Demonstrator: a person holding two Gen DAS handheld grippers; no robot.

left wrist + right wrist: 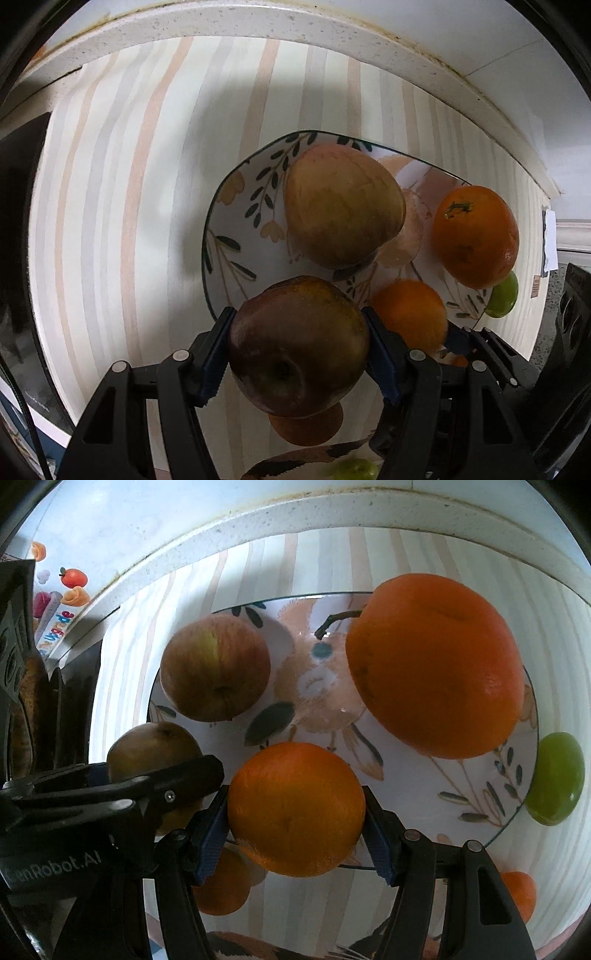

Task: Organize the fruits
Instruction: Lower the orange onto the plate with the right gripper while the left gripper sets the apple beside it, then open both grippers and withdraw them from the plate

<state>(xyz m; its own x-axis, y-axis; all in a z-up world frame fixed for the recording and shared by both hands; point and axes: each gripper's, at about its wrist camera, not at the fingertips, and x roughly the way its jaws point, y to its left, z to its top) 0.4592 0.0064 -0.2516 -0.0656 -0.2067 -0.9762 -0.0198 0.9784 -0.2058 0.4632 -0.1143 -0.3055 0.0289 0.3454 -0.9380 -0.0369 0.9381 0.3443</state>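
My left gripper [299, 349] is shut on a dark red-brown apple [299, 347] and holds it over the near left rim of a floral plate [236, 236]. My right gripper [295, 814] is shut on an orange [295, 808] over the plate's [443, 794] near rim. On the plate lie a reddish-yellow apple [341, 203], also in the right wrist view [216, 666], and a large orange [436, 664], also in the left wrist view [476, 236]. The left gripper with its apple [155, 749] shows at the left of the right wrist view.
A green lime [554, 777] lies on the striped cloth [129, 184] just right of the plate. More oranges [225, 886] lie on the cloth near me. A speckled white counter edge [258, 18] and wall run behind. Dark objects stand at the far left [29, 701].
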